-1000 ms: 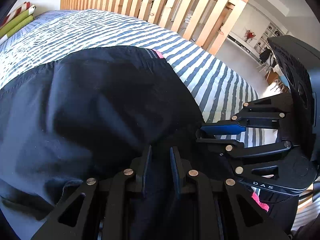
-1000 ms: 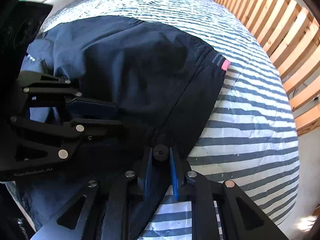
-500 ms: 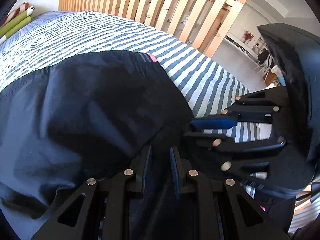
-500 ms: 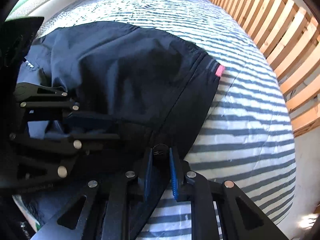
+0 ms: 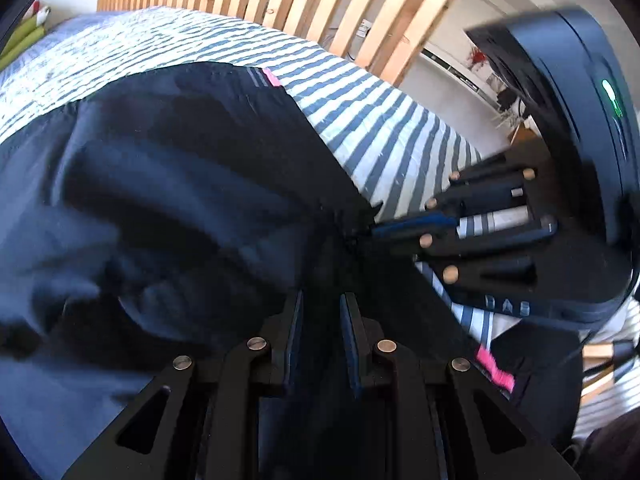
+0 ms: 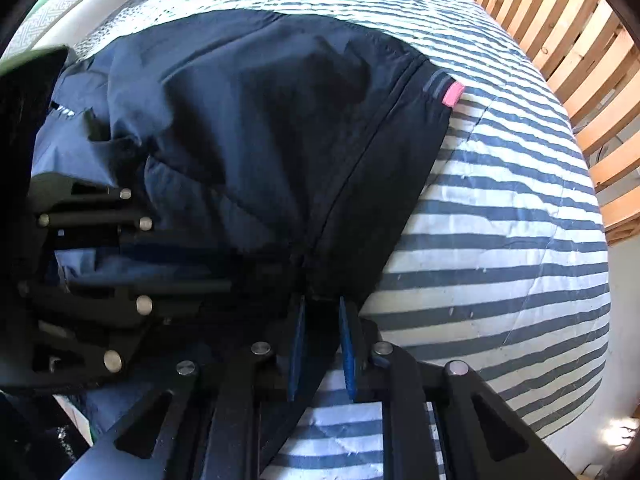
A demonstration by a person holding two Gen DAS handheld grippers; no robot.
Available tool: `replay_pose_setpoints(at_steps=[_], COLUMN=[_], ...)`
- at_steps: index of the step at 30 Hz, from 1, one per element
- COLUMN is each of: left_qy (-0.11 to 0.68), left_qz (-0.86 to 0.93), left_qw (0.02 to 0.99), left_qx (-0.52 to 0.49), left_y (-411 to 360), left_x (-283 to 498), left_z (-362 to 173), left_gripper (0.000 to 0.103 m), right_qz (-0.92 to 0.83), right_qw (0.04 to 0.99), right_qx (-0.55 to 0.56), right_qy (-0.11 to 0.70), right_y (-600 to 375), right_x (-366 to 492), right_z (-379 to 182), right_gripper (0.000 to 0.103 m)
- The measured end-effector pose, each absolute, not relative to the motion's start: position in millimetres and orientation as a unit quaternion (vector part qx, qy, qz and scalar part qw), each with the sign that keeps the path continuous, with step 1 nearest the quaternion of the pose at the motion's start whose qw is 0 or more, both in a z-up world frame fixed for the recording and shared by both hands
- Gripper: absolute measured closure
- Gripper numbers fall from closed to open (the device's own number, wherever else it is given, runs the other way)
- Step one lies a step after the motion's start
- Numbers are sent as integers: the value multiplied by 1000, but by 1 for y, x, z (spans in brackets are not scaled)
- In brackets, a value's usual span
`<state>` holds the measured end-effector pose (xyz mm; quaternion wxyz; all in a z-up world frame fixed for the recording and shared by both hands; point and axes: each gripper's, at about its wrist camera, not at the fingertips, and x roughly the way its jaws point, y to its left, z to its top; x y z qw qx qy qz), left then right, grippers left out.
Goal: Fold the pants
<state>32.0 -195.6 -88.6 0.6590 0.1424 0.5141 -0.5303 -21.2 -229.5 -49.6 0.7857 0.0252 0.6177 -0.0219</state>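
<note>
Dark navy pants [image 5: 180, 180] [image 6: 260, 120] lie crumpled on a striped bed, a pink tag [image 6: 454, 94] at their far corner. My left gripper [image 5: 320, 300] is shut on a bunch of the dark cloth near the bottom of its view. My right gripper [image 6: 320, 304] is shut on the pants' near edge at a seam. In the left wrist view the right gripper [image 5: 372, 232] comes in from the right and pinches the cloth edge. In the right wrist view the left gripper [image 6: 236, 268] reaches in from the left, its tips buried in fabric. The two grippers sit close together.
The blue-and-white striped bed cover [image 6: 500, 240] [image 5: 380, 120] spreads beyond the pants. A wooden slatted rail [image 5: 320, 0] [image 6: 580, 60] runs along the bed's far side. Green pillows [image 5: 20, 36] lie at the far end. A second pink tag [image 5: 494, 364] shows under the right gripper.
The right gripper's jaws have closed onto the pants' edge. The left gripper has shifted, and the cloth between the two grippers is more bunched.
</note>
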Motion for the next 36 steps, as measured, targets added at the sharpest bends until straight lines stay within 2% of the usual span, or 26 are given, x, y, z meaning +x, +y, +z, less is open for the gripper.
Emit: replay_pose_setpoints(at_steps=[5, 11, 15, 17, 19, 25, 28, 32, 36], left_qy=[521, 520, 534, 542, 548, 550, 547, 530, 509], left_qz=[-528, -530, -523, -515, -508, -427, -364, -266, -182], left_qw=[656, 655, 654, 654, 656, 716, 753, 803, 839], left_qx=[138, 141, 120, 112, 101, 43, -4, -48, -69], left_y=[-190, -194, -179, -163, -141, -30, 41, 141, 224], left_x=[32, 32, 31, 25, 18, 14, 16, 9, 14], left_z=[-87, -88, -89, -86, -80, -44, -28, -14, -8], left_gripper=[82, 82, 83, 83, 83, 83, 82, 82, 77], right_qz=[-16, -21, -40, -43, -54, -64, -42, 10, 68], right_qw=[794, 831, 818, 819, 814, 831, 842, 853, 849], right_qx=[40, 79, 63, 57, 64, 68, 66, 47, 7], right_qy=[607, 550, 570, 569, 574, 549, 534, 520, 523], right_y=[-236, -248, -248, -248, -253, -247, -219, -163, -100], right_x=[-31, -39, -23, -24, -32, -66, -82, -97, -115], right_z=[-45, -20, -42, -36, -31, 1, 19, 30, 23], right_gripper=[96, 96, 95, 91, 90, 88, 87, 77, 75])
